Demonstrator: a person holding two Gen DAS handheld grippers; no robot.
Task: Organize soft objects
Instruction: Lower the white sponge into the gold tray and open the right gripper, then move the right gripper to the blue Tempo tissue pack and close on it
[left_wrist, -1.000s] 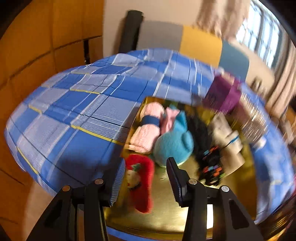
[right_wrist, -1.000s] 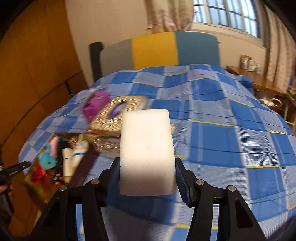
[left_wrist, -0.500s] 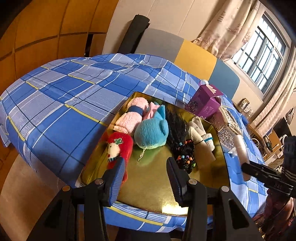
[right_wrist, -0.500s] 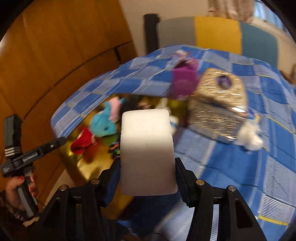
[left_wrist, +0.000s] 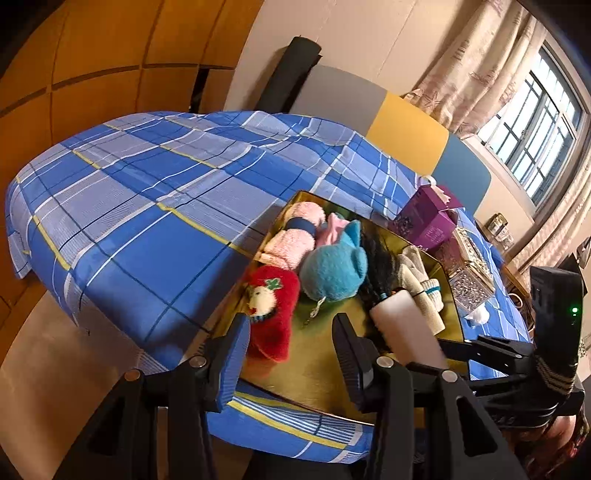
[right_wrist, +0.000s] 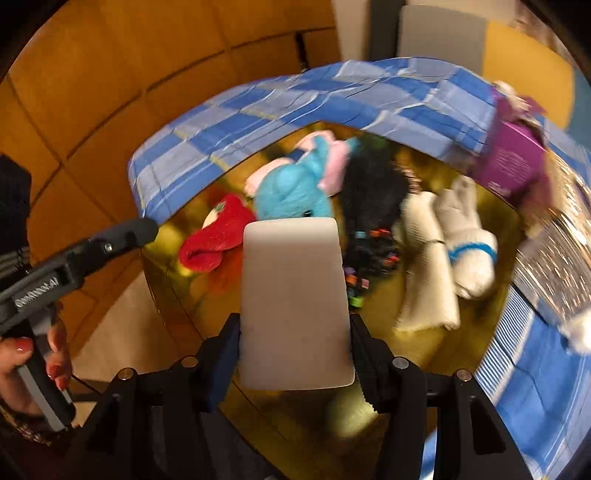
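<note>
in the gold tray (right_wrist: 424, 373), plush toys and socks already lie at twelve o'clock; the right gripper (right_wrist: 295, 354) clamps the white sponge (right_wrist: 295, 310) above it, unplaced; the left gripper (left_wrist: 288, 343) hangs empty, jaws apart.

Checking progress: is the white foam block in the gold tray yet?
Not yet. The white foam block sits clamped between the right gripper's jaws, above the gold tray.

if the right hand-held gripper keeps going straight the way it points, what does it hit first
Probably the bare gold floor of the tray, in front of the red plush and blue plush. The white foam block it holds would likely land first. Depth is unclear.
</note>
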